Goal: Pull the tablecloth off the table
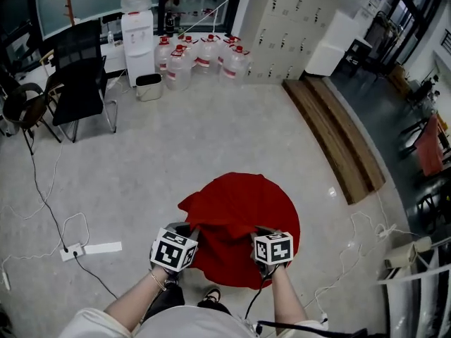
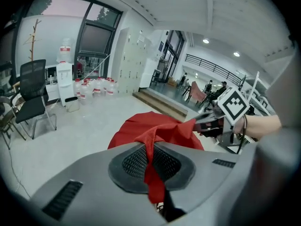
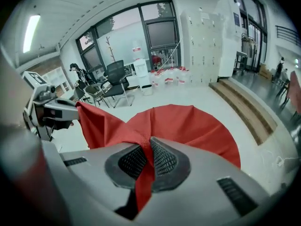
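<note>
The left gripper's (image 2: 151, 150) jaws are pressed together on a bunched fold of the red tablecloth (image 1: 239, 210), and a strip of cloth hangs down behind the pads. The right gripper's (image 3: 149, 155) jaws are likewise closed tight on a pinch of the same cloth, with a red tail trailing below them. The 2 grippers sit side by side at the near hem. The stretch of cloth between them is lifted off and pulled taut into a ridge. Beyond that ridge the tablecloth spreads out in a round shape, and it hides whatever carries it. It stands on a pale speckled floor (image 1: 211, 132), directly ahead of the person's forearms. A white power strip (image 1: 74, 252) with its cable lies on the floor to the left. Farther off are a black office chair (image 1: 81, 83), a white water dispenser (image 1: 137, 41), a cluster of water bottles (image 1: 204, 55), grey lockers (image 1: 296, 20) and a long wooden step (image 1: 335, 136).
</note>
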`<state>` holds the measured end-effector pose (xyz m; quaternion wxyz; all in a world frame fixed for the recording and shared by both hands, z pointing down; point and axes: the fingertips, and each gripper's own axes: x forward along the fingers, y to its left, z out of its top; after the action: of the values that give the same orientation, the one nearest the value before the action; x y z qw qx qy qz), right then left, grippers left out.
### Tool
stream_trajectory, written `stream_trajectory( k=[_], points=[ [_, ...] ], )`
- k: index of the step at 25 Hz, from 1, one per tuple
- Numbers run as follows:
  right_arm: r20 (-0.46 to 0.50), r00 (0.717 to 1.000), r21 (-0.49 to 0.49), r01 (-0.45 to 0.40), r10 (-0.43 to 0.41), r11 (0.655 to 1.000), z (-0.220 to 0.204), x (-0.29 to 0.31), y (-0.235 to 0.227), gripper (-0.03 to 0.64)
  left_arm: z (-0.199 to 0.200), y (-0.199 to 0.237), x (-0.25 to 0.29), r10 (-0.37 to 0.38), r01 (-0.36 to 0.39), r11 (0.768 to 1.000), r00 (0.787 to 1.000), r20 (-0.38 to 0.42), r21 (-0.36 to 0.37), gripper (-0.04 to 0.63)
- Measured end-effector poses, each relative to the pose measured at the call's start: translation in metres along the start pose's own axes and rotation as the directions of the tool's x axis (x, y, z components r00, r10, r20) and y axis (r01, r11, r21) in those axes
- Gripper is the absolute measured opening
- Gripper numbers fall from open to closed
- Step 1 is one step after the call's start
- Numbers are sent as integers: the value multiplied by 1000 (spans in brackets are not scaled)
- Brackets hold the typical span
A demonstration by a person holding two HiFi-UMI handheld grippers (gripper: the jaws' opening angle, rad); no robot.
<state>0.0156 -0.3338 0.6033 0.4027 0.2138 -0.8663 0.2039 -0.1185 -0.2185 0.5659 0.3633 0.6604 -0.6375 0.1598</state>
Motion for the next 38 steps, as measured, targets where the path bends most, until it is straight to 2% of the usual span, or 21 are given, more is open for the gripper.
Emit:
stream_trajectory(
  k=[3,5,8,11,17,21,26,30,35,38],
  points=[
    [55,998,80,28,-32,996,9,-14,0,29,12,-2,15,47,-47,999,999,18,11,21],
    [98,994,155,30,-46,988,11,-25,0,29,19,-7,21,53,-54,999,998,39,10,21],
    [154,985,260,36,-78,965,15,-44,-2,29,27,-21,28,18,-18,1000,999,42,5,21],
    [186,976,338,46,-114,940,20,-60,-11,29,37,-35,34,-33,32,999,999,25,35,21],
    [240,957,374,63,-162,925,36,-79,-11,29,61,-45,36,-66,63,995,997,44,77,21],
    [260,945,376,91,-199,922,45,-86,-3,29,70,-45,32,-89,84,994,994,66,77,21],
    [307,925,456,62,-223,888,54,-99,-2,29,86,-50,27,-131,121,987,987,93,103,21],
    [343,906,481,60,-250,875,68,-114,1,29,104,-61,27,-170,154,979,979,114,133,21],
    [392,869,565,33,-303,825,72,-139,-1,29,121,-81,17,-249,219,955,958,140,199,21],
    [409,850,580,38,-331,813,74,-146,1,29,127,-85,13,-280,246,944,950,141,218,21]
  ],
)
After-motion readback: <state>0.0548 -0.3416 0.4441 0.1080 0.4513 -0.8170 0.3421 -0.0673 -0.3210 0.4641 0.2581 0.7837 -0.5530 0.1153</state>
